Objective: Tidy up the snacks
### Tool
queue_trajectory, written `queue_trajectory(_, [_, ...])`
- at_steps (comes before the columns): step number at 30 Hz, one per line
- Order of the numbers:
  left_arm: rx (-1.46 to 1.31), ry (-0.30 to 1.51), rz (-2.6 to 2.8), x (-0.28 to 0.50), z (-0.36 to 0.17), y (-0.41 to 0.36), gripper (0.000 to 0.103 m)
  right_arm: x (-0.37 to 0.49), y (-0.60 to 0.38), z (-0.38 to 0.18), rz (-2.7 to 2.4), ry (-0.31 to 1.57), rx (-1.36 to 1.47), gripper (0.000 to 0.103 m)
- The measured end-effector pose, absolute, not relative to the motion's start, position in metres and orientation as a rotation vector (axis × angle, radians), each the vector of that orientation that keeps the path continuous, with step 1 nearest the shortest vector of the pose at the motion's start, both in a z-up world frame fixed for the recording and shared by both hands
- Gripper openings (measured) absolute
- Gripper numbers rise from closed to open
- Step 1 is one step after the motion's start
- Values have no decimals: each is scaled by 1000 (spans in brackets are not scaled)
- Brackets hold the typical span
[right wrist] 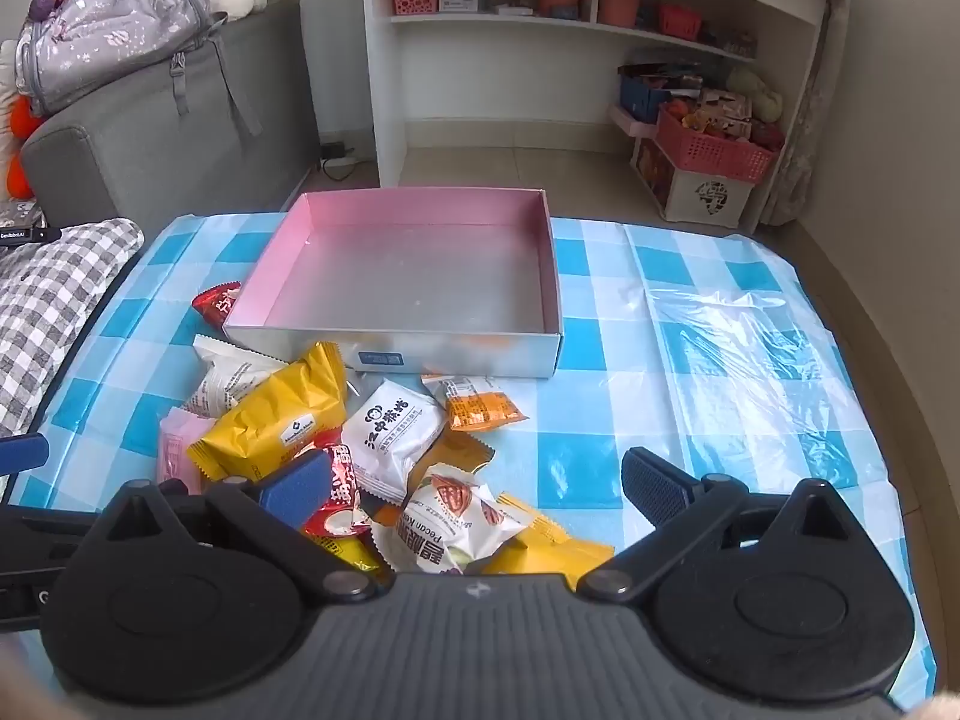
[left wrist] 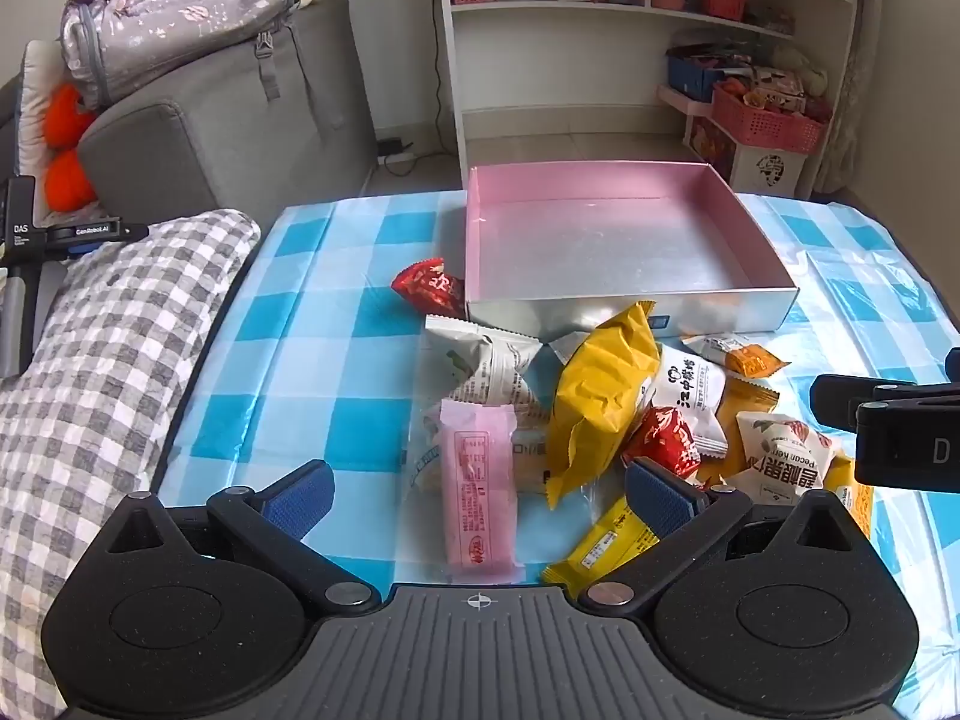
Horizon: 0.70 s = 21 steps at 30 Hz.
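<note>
Roughly a dozen wrapped snacks lie loose in a heap on the counter (right wrist: 690, 324), which wears a blue-and-white checked cloth; all places below are given from the empty box (right wrist: 414, 276), pink inside and silver outside. Heap: just in front of the box's near wall, some packets touching it. Items noted: large yellow packet (left wrist: 594, 402), leaning across the heap in front of the box's near wall; long pink bar (left wrist: 480, 492), nearer the viewer than the yellow packet; white packet with black writing (right wrist: 390, 432), in front of the box's middle; small orange packet (right wrist: 480, 405), just in front of the near wall; pecan packet (right wrist: 456, 516), furthest from the box; red packet (left wrist: 429, 285), apart from the heap, against the box's left wall. Nothing is in the box yet. Left gripper (left wrist: 480, 492): fingers spread wide, holding nothing, above the pink bar. Right gripper (right wrist: 474, 489): fingers spread wide, holding nothing, above the pecan packet. Risks, as judged: the packets overlap, so closing on one may drag or pinch a neighbour; glossy puffed wrappers may slip from the fingers; the light box may slide if nudged; the two grippers work close together and may knock.
</note>
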State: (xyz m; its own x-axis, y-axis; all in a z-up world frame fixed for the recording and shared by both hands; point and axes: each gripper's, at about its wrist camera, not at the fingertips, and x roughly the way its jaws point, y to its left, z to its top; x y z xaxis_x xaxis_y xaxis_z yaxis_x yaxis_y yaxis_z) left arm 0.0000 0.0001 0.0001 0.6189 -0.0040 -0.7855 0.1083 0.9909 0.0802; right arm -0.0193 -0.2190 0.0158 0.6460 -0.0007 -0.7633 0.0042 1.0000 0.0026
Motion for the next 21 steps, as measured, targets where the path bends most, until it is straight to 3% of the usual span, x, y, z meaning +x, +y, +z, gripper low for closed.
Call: queue_trajectory(21, [89,918,-55,3,-1,7,103,-18,-220,16,-2,892,15,103])
